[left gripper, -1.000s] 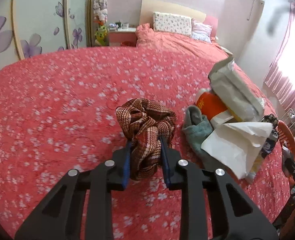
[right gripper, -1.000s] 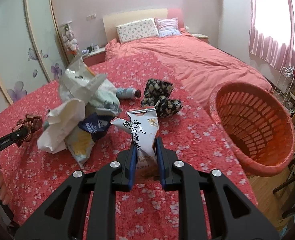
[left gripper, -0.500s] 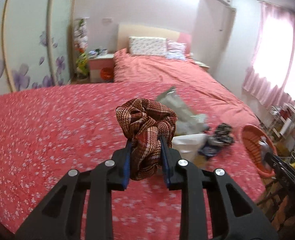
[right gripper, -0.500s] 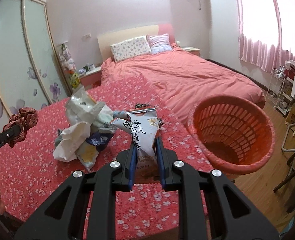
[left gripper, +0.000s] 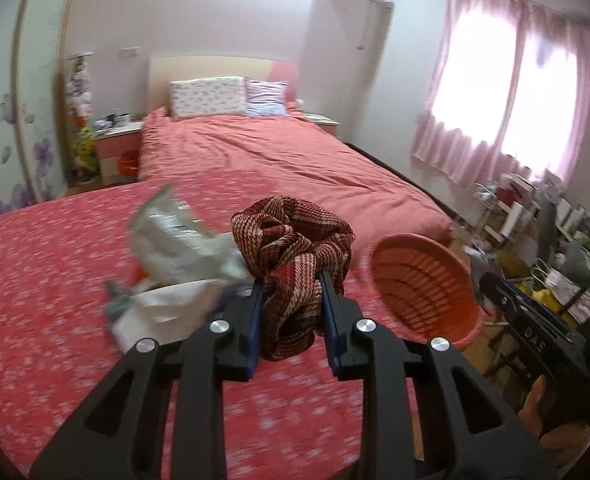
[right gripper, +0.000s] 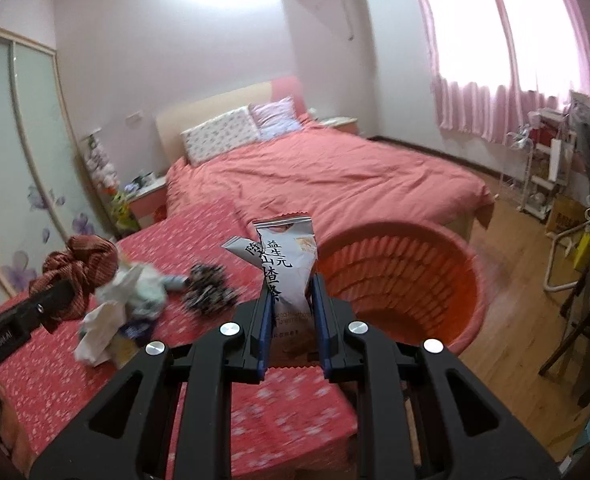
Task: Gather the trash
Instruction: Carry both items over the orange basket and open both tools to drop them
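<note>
My left gripper (left gripper: 291,300) is shut on a brown patterned cloth (left gripper: 295,252) and holds it up above the red floral bed. The cloth also shows in the right wrist view (right gripper: 77,268). My right gripper (right gripper: 291,308) is shut on a grey snack packet (right gripper: 291,264), held in the air near the rim of the orange basket (right gripper: 407,280). The basket stands off the bed's corner, to the right of the left gripper in the left wrist view (left gripper: 427,288). A pile of wrappers and paper (left gripper: 175,268) lies on the bed.
A dark patterned cloth (right gripper: 211,292) lies on the bed beside the pile (right gripper: 123,304). A second bed with pillows (right gripper: 327,176) lies behind. A cluttered rack (right gripper: 555,168) and chair frames stand on the wooden floor at the right.
Both grippers have risen and swung right toward the orange basket, each keeping its hold. The basket now looms close in front of the right gripper. Both views are blurred by the motion.
</note>
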`<state>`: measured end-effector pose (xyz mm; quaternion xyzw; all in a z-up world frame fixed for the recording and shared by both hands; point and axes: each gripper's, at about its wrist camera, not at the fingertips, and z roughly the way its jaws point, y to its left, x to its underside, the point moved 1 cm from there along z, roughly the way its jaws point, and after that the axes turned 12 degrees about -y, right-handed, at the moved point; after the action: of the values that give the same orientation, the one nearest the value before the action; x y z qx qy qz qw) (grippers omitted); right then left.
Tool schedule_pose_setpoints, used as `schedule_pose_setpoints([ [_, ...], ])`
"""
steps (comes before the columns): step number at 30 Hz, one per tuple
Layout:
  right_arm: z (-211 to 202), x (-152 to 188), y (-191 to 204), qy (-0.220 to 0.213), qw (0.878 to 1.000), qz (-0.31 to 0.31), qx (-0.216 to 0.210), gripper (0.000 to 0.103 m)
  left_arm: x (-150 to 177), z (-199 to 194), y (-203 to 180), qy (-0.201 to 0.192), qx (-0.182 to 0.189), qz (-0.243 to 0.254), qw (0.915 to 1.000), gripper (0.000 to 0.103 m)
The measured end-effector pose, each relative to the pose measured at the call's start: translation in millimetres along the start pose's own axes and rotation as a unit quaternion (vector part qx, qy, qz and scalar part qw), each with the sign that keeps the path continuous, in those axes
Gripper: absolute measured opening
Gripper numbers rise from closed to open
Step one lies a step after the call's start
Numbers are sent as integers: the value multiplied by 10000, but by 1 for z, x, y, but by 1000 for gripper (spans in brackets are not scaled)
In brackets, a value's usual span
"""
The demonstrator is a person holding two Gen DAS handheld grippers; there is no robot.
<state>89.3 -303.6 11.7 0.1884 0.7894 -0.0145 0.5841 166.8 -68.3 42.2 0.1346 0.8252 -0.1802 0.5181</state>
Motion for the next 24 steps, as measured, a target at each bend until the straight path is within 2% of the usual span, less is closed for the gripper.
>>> schedule_pose_setpoints([
  [7, 15, -21, -34, -314, 9990, 134, 287, 19, -1, 42, -61, 61, 501, 176, 9986, 26],
  [17, 49, -8, -78, -165, 9971, 549, 510, 19, 19, 115, -119, 478, 988, 277, 9936, 27],
  [24, 62, -8, -100, -22, 9955, 741, 589, 19, 31, 150, -139, 730, 1146, 336, 9902, 27],
])
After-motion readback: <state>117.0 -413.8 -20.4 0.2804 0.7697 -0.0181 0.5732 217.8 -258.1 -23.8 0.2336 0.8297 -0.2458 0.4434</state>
